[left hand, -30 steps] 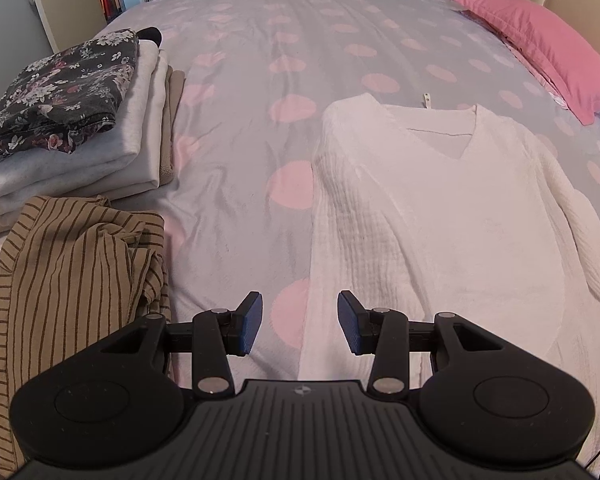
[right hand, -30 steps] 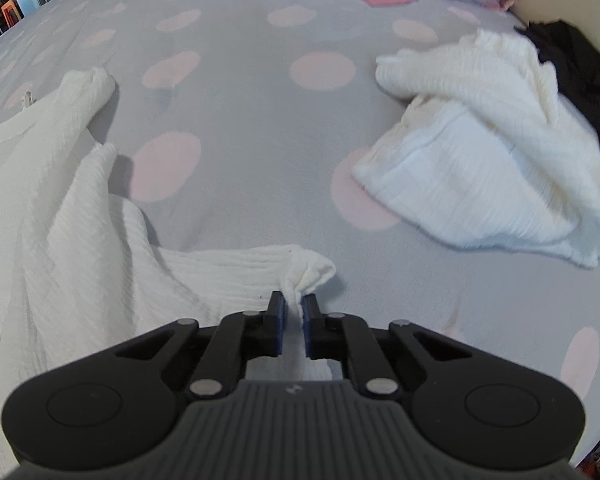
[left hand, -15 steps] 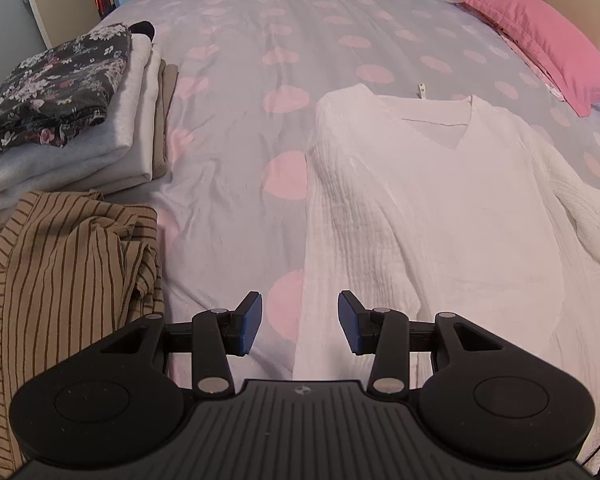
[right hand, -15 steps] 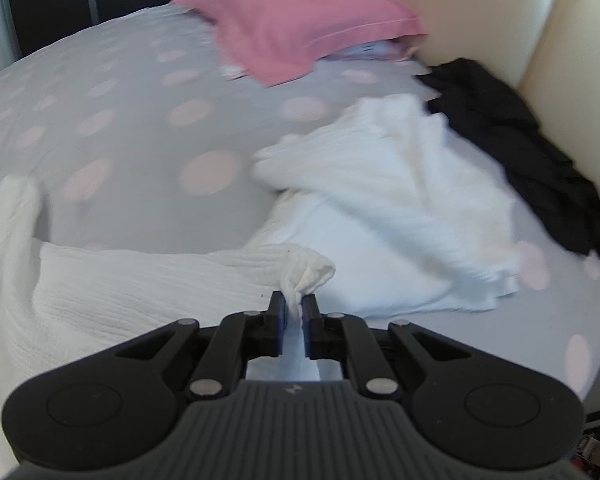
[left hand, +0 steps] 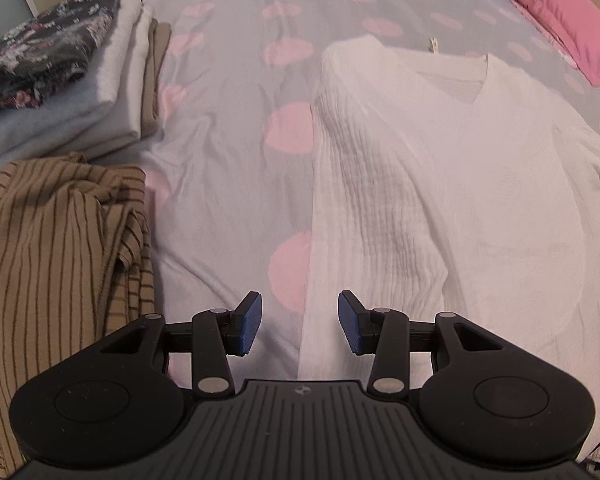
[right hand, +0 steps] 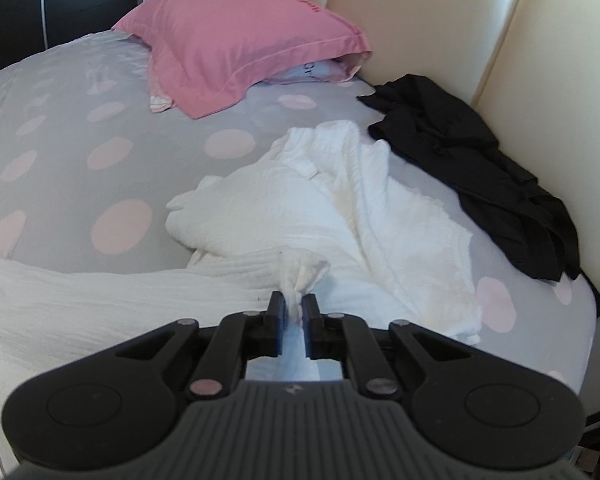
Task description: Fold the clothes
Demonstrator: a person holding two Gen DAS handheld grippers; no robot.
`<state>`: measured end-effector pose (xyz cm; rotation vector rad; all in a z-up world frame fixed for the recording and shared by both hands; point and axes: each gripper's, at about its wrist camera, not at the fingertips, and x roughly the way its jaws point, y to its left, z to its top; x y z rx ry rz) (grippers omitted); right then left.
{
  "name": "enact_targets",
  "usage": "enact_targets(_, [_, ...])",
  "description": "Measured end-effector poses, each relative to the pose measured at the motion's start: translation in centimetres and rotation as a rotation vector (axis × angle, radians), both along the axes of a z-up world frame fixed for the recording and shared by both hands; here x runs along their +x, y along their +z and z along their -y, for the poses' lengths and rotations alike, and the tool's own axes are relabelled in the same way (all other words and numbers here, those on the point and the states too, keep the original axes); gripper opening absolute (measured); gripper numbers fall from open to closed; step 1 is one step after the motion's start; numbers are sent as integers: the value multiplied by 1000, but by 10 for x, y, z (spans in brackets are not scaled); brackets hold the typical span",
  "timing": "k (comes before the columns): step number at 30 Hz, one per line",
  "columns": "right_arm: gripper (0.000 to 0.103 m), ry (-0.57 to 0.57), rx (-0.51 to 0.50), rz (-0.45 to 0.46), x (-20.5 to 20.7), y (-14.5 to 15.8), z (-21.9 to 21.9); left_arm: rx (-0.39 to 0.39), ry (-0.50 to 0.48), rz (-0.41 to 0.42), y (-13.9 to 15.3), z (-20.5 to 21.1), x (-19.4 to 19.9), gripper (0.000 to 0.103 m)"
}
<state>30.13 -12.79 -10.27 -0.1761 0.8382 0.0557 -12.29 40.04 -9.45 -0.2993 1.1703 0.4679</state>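
Right gripper (right hand: pixel 293 311) swung sleeve cuff (right hand: pixel 304 276) toward pink pillow (right hand: pixel 236 36) upper left; jaws opening, cuff between. Left gripper (left hand: pixel 299 326) open, empty. Risk: cuff slips free, sleeve bunches.

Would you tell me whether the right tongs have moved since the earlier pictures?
Yes: the right tongs, gripping the white sleeve, swung toward the pink pillow.

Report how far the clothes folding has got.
Done: folded stack at the bed's left. In hand: white top lies flat; right gripper, jaws opening, has its sleeve end between them; left gripper open. Left: striped garment, crumpled white piece, black garment.
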Motion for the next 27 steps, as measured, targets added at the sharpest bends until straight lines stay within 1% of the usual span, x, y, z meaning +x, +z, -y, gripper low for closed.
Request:
enact_targets(3, [31,23,27,0,-8,2,-6,-4,-13,-23,-7,2,-1,42])
enact_targets(7, [31,87,58,-12,-25,7,-22,-17,-23,-40,-15,5,-6,45])
enact_targets(11, [32,219,105,-39,-50,18,-50,-30,-37,-69,-22,9,-11,47])
enact_targets(17, [39,387,151,-42,-100,46,-98,-38,-60,-123,-33,19,-24,49])
enact_targets(21, [41,474,175,-86,-137,54,-124,-38,-78,-154,-44,26,-31,49])
enact_targets(25, [46,561,171,-150,-181,54,-148,-36,-104,-183,-54,30,-36,48])
enact_targets(27, [46,615,174,-180,-206,51,-159,-31,-110,-181,-55,31,-37,48])
